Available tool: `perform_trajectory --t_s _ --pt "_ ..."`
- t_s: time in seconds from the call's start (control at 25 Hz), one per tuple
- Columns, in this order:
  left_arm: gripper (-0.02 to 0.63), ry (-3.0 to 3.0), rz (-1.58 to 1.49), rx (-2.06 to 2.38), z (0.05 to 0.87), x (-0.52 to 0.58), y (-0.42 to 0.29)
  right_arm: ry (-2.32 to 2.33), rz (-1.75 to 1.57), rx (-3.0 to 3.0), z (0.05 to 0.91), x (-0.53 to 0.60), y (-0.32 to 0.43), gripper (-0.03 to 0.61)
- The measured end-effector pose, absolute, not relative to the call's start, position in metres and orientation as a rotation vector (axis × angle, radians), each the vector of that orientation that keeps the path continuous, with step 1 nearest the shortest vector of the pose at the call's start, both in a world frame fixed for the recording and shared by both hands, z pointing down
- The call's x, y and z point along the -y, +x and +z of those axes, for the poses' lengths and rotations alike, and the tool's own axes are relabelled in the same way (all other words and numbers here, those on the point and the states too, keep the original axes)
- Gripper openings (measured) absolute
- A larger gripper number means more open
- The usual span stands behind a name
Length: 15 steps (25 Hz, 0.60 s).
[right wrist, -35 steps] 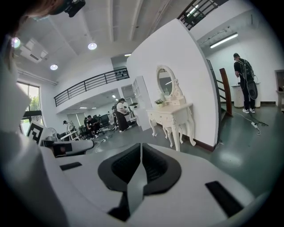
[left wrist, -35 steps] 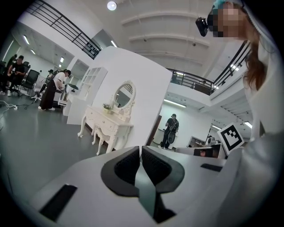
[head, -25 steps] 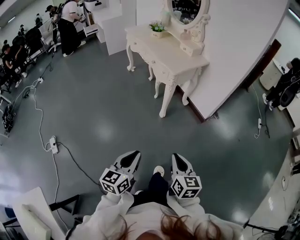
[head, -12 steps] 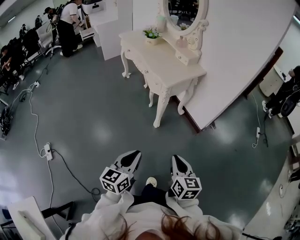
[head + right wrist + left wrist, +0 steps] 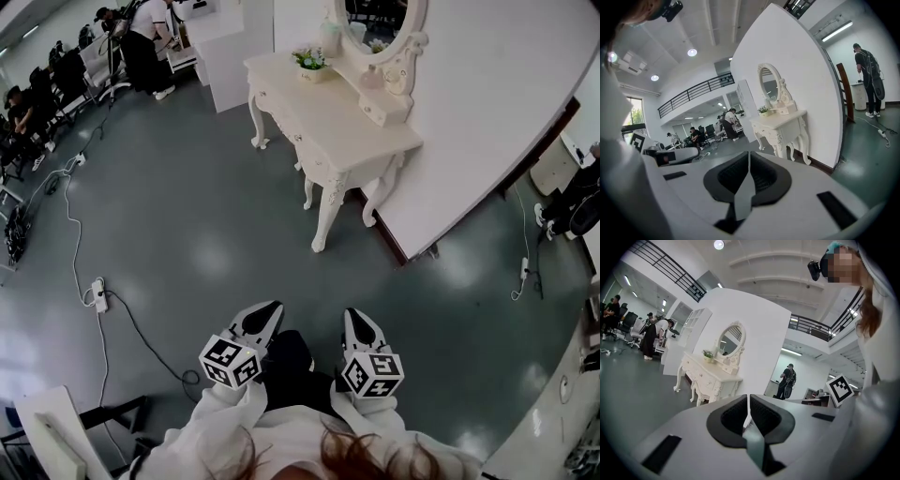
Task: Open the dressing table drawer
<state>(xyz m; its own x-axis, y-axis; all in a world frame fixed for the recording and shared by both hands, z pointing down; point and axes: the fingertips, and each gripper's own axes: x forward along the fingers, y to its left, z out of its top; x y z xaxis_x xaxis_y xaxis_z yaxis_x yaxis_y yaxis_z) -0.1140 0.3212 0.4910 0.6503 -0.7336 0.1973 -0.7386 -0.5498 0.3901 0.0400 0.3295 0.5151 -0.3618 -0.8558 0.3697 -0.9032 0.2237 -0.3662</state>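
Observation:
The white dressing table (image 5: 349, 127) with an oval mirror (image 5: 377, 17) stands against a white partition, well ahead of me across the grey floor. Its drawers (image 5: 298, 141) on the front face look closed. My left gripper (image 5: 272, 307) and right gripper (image 5: 353, 313) are held side by side close to my body, both shut and holding nothing, far from the table. The left gripper view shows its shut jaws (image 5: 748, 400) with the table (image 5: 708, 376) small at the left. The right gripper (image 5: 749, 158) points toward the table (image 5: 780, 125).
A small potted plant (image 5: 312, 59) sits on the tabletop. A power strip (image 5: 98, 295) and cables lie on the floor at left. A white chair (image 5: 58, 433) stands at lower left. Several people (image 5: 141, 42) are by white cabinets (image 5: 220, 52) at the back.
I have walked toward the dressing table, which now sits slightly nearer and larger in the head view. Both grippers keep their pose, still shut. The white shoe seen earlier between them is hidden.

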Motion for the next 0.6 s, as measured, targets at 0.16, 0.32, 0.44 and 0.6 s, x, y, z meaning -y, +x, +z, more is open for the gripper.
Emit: perform_trajectory --t_s 0.16,0.32,0.44,0.6 --pt "0.031 2.417 0.019 1.185 0.491 -0.312 -0.117 1.681 0.812 2.406 0.516 -0.319 0.035 0.04" --pt "0.031 2.415 0.021 1.183 0.493 -0.303 -0.115 1.679 0.807 2.406 0.517 -0.309 0.037 0.04" --pt "0.031 2.418 0.017 1.177 0.493 -0.286 -0.111 1.699 0.807 2.394 0.517 -0.294 0.044 0.04" --pt "0.031 2.431 0.018 1.156 0.492 -0.256 -0.101 1.728 0.806 2.383 0.514 -0.267 0.055 0.04"
